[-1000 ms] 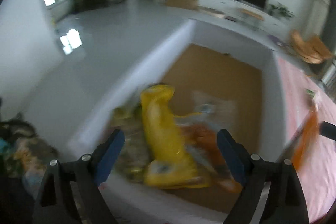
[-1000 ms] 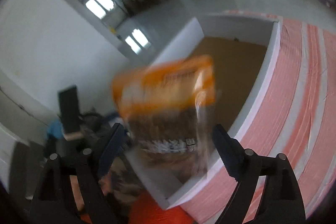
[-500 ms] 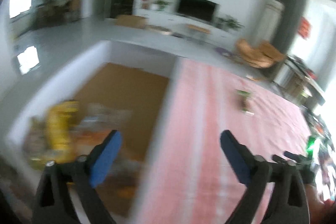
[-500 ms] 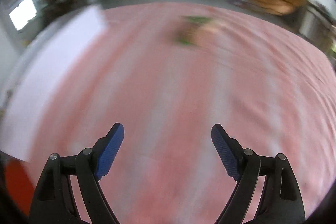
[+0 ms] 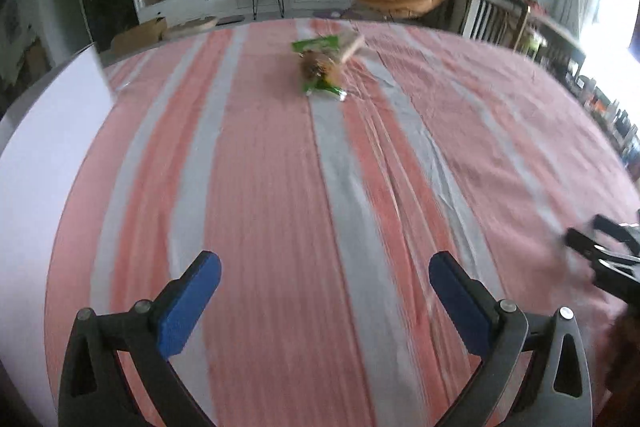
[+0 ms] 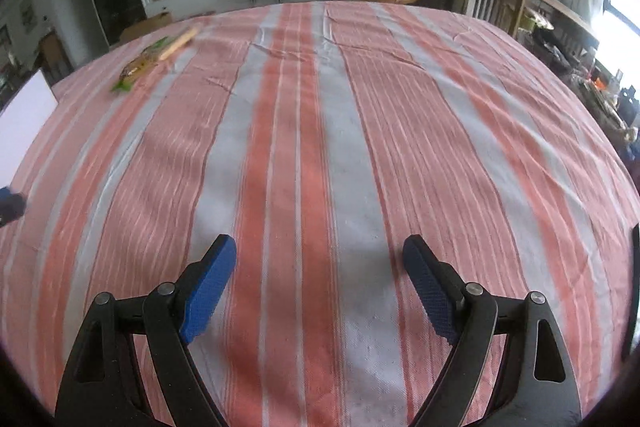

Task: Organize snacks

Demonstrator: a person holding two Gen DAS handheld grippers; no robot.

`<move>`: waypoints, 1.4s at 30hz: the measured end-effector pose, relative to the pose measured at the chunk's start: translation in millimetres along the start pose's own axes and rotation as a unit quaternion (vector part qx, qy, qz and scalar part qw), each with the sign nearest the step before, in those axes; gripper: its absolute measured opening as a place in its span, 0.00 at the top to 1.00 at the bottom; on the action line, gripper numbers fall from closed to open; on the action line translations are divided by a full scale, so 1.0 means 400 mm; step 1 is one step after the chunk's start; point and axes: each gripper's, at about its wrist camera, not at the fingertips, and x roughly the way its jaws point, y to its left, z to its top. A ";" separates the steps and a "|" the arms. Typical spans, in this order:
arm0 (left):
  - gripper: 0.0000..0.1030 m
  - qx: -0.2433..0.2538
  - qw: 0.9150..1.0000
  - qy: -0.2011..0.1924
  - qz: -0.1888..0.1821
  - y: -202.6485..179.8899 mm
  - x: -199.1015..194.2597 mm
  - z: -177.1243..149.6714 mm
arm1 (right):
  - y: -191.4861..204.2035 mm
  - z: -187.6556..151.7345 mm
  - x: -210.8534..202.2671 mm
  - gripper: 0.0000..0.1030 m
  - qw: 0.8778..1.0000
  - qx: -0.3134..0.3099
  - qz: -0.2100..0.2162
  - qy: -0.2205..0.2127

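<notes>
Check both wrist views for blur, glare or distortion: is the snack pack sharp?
Left wrist: snack pack smeared by motion, right gripper blurred at the edge, window blown out. Right wrist: striped cloth fairly sharp, the pack soft; strong fisheye bending in both.

Your 2 wrist cams both sit low over the striped tablecloth (image 5: 280, 187), facing the TV wall, sharing the far snack bag (image 5: 324, 67) (image 6: 156, 59) and white box edge (image 5: 48, 147).
</notes>
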 end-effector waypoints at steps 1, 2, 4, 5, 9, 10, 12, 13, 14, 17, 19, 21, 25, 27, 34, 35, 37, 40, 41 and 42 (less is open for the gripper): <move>0.00 0.007 1.000 0.006 0.014 -0.005 0.037 0.008 | 0.004 -0.001 -0.001 0.14 1.000 -0.006 -0.008 0.002; 0.00 0.008 1.000 0.008 0.026 -0.008 0.057 0.013 | 0.005 0.002 0.003 0.13 1.000 -0.011 -0.013 0.002; 0.00 -0.004 1.000 0.000 0.021 0.006 0.091 0.007 | -0.017 -0.003 -0.003 0.12 1.000 -0.005 -0.009 0.004; 0.00 -0.015 1.000 0.004 0.021 0.013 0.096 0.010 | -0.022 -0.003 0.001 0.12 1.000 -0.003 -0.007 0.004; 0.00 -0.019 0.999 0.005 0.026 0.011 0.103 0.005 | -0.030 -0.013 -0.014 0.11 1.000 -0.003 -0.009 0.004; 0.00 -0.019 0.999 0.004 0.027 0.011 0.099 0.001 | -0.034 -0.019 -0.019 0.11 1.000 -0.003 -0.009 0.004; 0.00 -0.019 0.999 0.005 0.026 0.013 0.095 -0.001 | -0.034 -0.019 -0.019 0.10 1.000 -0.003 -0.009 0.004; 0.00 -0.020 0.999 0.005 0.026 0.015 0.092 -0.002 | -0.034 -0.019 -0.019 0.10 1.000 -0.003 -0.009 0.004; 0.00 -0.018 1.000 0.005 0.024 0.015 0.090 -0.002 | -0.035 -0.019 -0.019 0.10 1.000 -0.002 -0.008 0.004; 0.00 0.010 1.000 0.019 0.010 0.030 0.097 0.012 | -0.040 -0.021 -0.017 0.10 1.000 -0.002 -0.008 0.004; 0.00 0.005 0.999 0.017 0.027 0.063 0.099 0.024 | -0.042 -0.020 -0.016 0.10 1.000 -0.002 -0.008 0.004; 0.00 -0.019 0.998 0.021 0.047 0.112 0.110 0.033 | -0.042 -0.020 -0.017 0.10 1.000 -0.002 -0.008 0.004; 0.00 -0.067 0.996 0.003 0.054 0.191 0.113 0.025 | -0.041 -0.021 -0.019 0.10 1.000 -0.002 -0.008 0.004; 0.00 -0.066 0.996 0.004 0.066 0.187 0.109 0.022 | -0.041 -0.021 -0.020 0.10 1.000 -0.002 -0.008 0.004; 0.00 -0.070 0.995 0.004 0.064 0.188 0.107 0.019 | -0.045 -0.021 -0.021 0.10 1.000 -0.002 -0.009 0.004; 0.00 -0.070 0.995 0.004 0.064 0.188 0.106 0.019 | -0.043 -0.022 -0.022 0.10 1.000 -0.002 -0.009 0.004; 0.00 -0.070 0.995 0.004 0.064 0.188 0.107 0.020 | -0.043 -0.022 -0.023 0.10 1.000 -0.002 -0.009 0.004; 0.00 -0.070 0.995 0.004 0.064 0.189 0.107 0.020 | -0.044 -0.022 -0.023 0.10 1.000 -0.002 -0.009 0.004; 0.00 -0.070 0.995 0.004 0.064 0.188 0.107 0.020 | -0.044 -0.022 -0.023 0.10 1.000 -0.002 -0.009 0.004; 0.00 -0.070 0.995 0.004 0.064 0.189 0.108 0.021 | -0.044 -0.023 -0.024 0.10 1.000 -0.002 -0.009 0.004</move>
